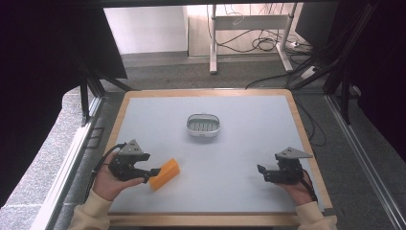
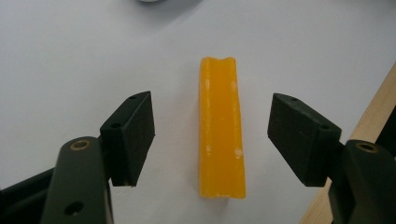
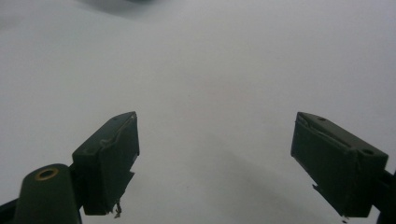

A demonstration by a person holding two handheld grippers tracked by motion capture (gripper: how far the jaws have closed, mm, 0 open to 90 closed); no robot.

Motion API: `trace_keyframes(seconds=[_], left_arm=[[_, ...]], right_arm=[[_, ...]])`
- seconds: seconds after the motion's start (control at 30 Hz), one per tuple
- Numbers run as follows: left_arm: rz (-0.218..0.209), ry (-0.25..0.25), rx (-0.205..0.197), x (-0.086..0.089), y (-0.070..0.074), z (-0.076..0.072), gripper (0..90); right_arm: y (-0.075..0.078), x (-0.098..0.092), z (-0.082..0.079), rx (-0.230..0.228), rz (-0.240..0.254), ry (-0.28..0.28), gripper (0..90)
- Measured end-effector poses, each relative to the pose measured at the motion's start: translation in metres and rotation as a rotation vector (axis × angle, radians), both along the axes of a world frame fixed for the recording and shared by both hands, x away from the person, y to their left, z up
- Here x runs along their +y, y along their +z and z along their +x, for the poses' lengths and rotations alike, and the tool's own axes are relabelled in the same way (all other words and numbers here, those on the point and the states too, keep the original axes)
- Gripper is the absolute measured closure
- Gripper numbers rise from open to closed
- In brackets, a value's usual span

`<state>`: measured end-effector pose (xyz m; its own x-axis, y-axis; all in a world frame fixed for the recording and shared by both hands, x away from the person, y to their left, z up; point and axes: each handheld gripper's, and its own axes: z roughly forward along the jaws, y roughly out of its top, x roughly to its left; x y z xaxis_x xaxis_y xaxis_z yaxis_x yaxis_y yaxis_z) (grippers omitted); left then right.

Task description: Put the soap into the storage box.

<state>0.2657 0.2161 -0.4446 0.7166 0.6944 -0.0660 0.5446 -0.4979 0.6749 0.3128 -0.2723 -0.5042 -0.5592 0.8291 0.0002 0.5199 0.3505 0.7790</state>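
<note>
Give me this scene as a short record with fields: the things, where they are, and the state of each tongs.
table: grey top, wooden rim
bar: orange bar lies flat near the front left, between the jaws of the left tongs, not touched
dish: grey oval dish at the middle, farther back
left tongs: open, at the bar
right tongs: open, nothing between the jaws, front right

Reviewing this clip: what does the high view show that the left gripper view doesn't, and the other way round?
High view alone: the whole grey-topped table, both hands, the right gripper with open jaws over bare surface, and all of the white soap dish. Left gripper view alone: clear gaps between the yellow soap bar and each pad of the left gripper, plus a groove along the bar's top. Shared: the bar, the left gripper, the table.
</note>
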Motion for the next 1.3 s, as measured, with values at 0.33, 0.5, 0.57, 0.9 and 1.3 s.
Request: trace_keyframes(seconds=[0.33,0.5,0.57,0.9,1.3], left_arm=[[0.049,-0.004,0.027,-0.015,-0.007,0.002,31.5],[0.084,-0.008,0.048,-0.023,-0.013,0.005,31.5],[0.094,-0.012,0.059,-0.027,-0.014,0.008,31.5],[0.186,-0.015,0.108,-0.04,-0.022,0.02,32.2],[0.263,-0.025,0.179,-0.048,-0.041,0.029,43.9]], right_arm=[[0.0,0.0,0.0,0.002,-0.003,-0.004,15.4],[0.0,0.0,0.0,0.001,-0.003,-0.004,15.4],[0.0,0.0,0.0,0.001,-0.004,-0.003,15.4],[0.0,0.0,0.0,0.003,-0.006,-0.002,15.4],[-0.002,0.002,0.0,-0.001,-0.023,0.005,15.4]])
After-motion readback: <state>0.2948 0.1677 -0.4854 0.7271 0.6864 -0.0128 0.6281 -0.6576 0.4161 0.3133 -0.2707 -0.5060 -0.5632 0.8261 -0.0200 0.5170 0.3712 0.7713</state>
